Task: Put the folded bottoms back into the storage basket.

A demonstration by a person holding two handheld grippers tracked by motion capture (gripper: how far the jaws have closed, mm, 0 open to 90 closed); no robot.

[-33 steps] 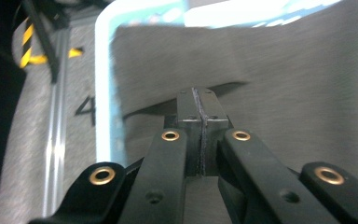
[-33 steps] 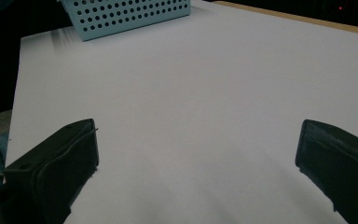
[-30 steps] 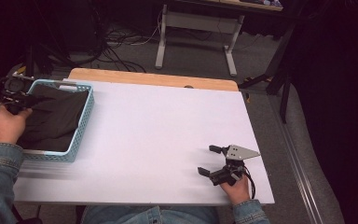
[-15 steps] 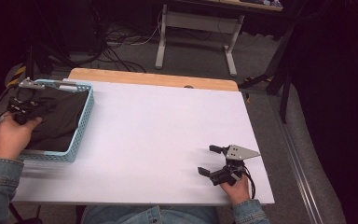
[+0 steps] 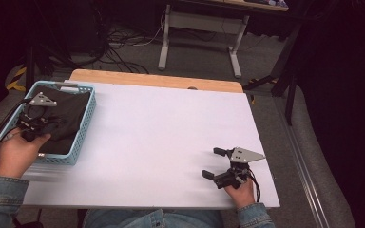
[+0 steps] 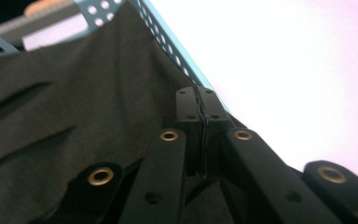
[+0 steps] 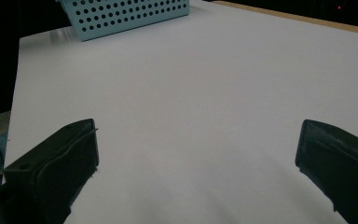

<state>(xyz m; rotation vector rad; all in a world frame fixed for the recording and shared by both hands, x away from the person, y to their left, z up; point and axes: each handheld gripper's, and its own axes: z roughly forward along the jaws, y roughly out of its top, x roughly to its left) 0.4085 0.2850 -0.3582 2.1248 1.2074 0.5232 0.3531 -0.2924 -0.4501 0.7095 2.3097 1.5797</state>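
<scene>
At the left of the high view a light blue perforated basket [image 5: 86, 124] sits on the counter's left edge, and a dark grey cloth [image 5: 69, 118] lies crumpled inside it, filling most of the floor. The left gripper [image 5: 38, 124] is down in the basket over the cloth, held by the person's left hand [image 5: 16, 153]. In the left gripper view its jaws are pressed together with only a thin seam between them, tips low against the fabric near the basket's wall; whether a fold is pinched between them I cannot tell.

The cloth looks soft, limp and light. It should bunch and drape rather than hold shape, and it may snag on the basket rim when lifted. A raised fold or a hem edge would likely be the best place to pinch, since flat fabric gives closed jaws little to bite.

Across the middle, the white counter [image 5: 171, 128] is bare and smooth, with a strip of wood along its far edge.

At the lower right the right gripper [image 5: 220, 164] rests on the counter, jaws spread wide and holding nothing, well apart from the basket.

Beyond the counter the room is dim, with a carpeted floor, trailing cables [image 5: 123, 40] and a white desk frame [image 5: 199, 33].
</scene>
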